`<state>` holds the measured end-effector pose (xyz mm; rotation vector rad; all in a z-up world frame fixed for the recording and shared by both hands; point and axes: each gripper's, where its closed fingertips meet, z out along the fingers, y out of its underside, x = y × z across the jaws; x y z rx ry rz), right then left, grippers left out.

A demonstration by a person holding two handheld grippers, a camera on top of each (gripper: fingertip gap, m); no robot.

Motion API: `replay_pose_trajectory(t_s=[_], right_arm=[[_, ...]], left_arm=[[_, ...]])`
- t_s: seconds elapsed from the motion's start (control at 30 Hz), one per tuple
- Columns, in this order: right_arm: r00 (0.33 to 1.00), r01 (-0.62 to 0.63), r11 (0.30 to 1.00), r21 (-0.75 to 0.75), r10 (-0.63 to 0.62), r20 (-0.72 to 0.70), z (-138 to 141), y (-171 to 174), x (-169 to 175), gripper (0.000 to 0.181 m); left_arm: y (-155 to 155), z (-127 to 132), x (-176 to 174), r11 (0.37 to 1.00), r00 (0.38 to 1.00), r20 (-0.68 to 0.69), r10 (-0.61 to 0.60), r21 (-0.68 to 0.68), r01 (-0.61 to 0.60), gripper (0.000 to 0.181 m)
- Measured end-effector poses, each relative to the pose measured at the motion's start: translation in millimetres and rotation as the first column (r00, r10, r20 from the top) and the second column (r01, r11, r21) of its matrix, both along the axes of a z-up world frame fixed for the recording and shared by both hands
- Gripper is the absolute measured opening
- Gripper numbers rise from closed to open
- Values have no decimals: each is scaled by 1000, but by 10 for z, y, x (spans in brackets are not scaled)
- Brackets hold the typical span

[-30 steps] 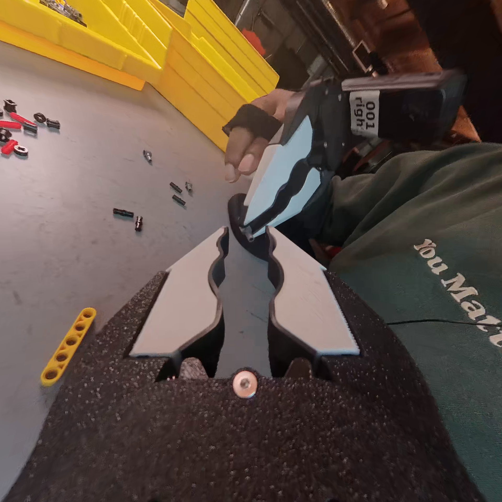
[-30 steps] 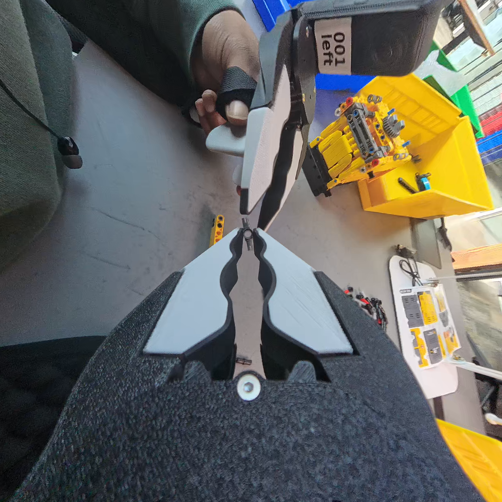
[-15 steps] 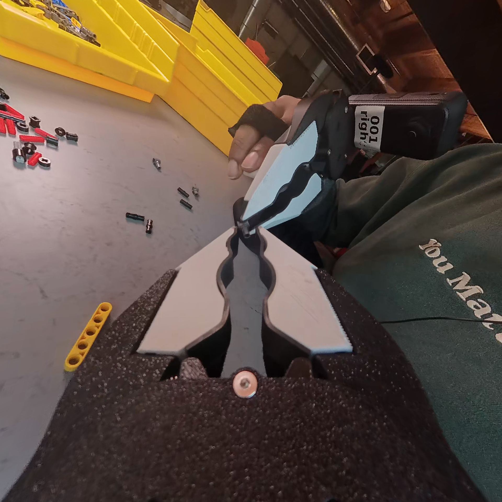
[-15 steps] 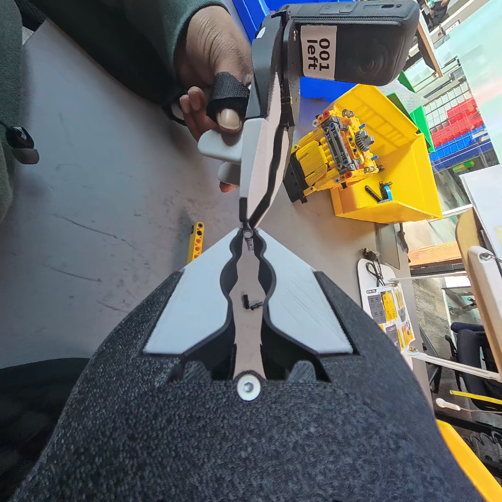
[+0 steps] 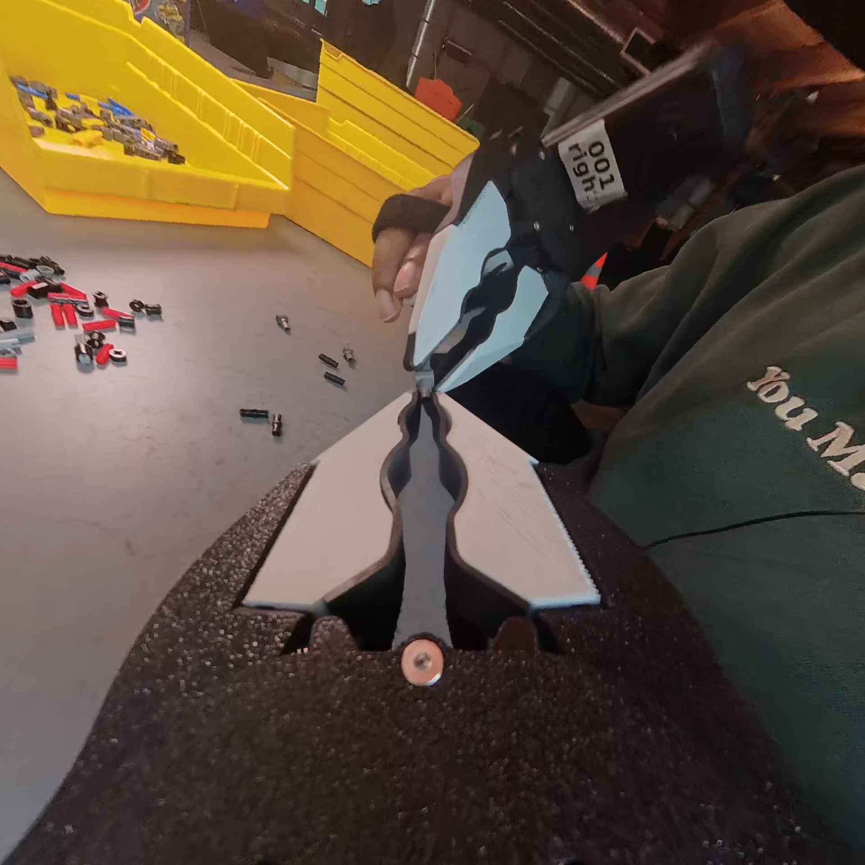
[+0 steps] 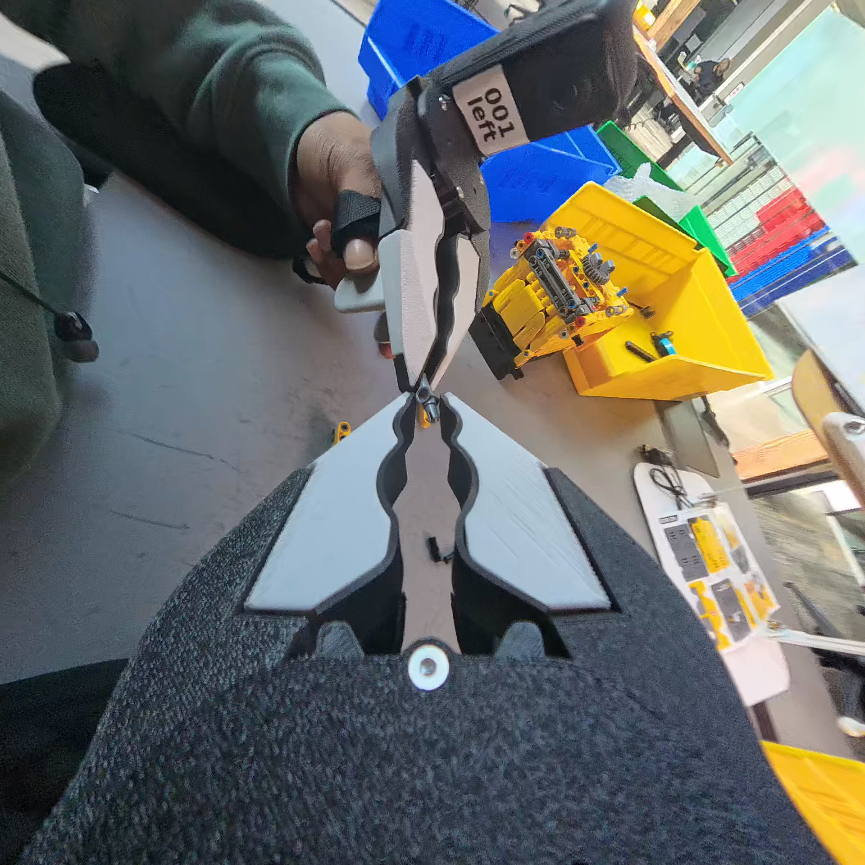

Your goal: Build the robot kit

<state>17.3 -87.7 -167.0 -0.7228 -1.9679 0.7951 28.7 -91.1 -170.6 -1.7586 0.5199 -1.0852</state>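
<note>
A small grey connector pin is held above the grey table between the two grippers, which meet tip to tip. My left gripper is shut on it; in the right wrist view its tips pinch the pin's ring end. My right gripper has its jaws slightly parted, with the pin's stem between the tips and small gaps on both sides. It also shows in the left wrist view, held by a hand. A person's green sleeve lies close behind.
Loose red and black parts and black pins lie on the table. Yellow bins stand behind. A yellow brick model leans on a yellow bin; blue bins, an instruction sheet, a yellow beam. Only a small space, under 4 cm, lies between the two pairs of fingers.
The left gripper closed from open onto the pin that the right gripper was holding. The right jaws have parted slightly. Both grippers rose and tilted a little.
</note>
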Motion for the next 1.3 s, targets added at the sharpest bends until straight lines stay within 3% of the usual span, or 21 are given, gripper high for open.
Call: replay_pose_trajectory(t_s=[0.13, 0.37, 0.67, 0.9, 0.93, 1.0, 1.07, 1.13, 1.2, 1.3], right_arm=[[999, -4, 955, -296, 16, 40, 91, 73, 44, 15], [983, 78, 757, -649, 51, 177, 52, 88, -28, 17], [972, 141, 580, -803, 71, 222, 87, 68, -121, 11], [971, 153, 531, -833, 74, 225, 90, 75, -145, 7], [970, 156, 539, -828, 74, 231, 73, 81, -143, 7], [964, 159, 583, -797, 83, 253, 17, 77, -124, 7], [951, 141, 662, -736, 116, 286, -29, 32, -65, 7], [917, 160, 760, -630, 122, 380, -146, -2, 1, 7], [864, 180, 861, -476, 94, 495, -322, -6, 70, 7], [788, 169, 939, -298, 54, 614, -521, -32, 126, 7]], left_arm=[[40, -18, -52, 975, 966, -228, 123, 210, -75, 3], [119, -3, -157, 858, 802, -469, 371, 504, -102, 3], [142, 51, -188, 735, 633, -554, 540, 677, -34, 3], [168, 55, -224, 652, 482, -587, 651, 757, 41, 3], [174, 28, -220, 666, 494, -592, 637, 746, 35, 4], [162, -54, -178, 739, 592, -598, 541, 674, 6, 7], [114, -150, -141, 848, 718, -583, 380, 530, -17, 16], [41, -294, -135, 943, 805, -559, 198, 334, 0, 26], [-17, -448, -163, 984, 837, -542, 80, 177, 21, 33], [-88, -696, -163, 998, 823, -568, -20, 41, 53, 33]])
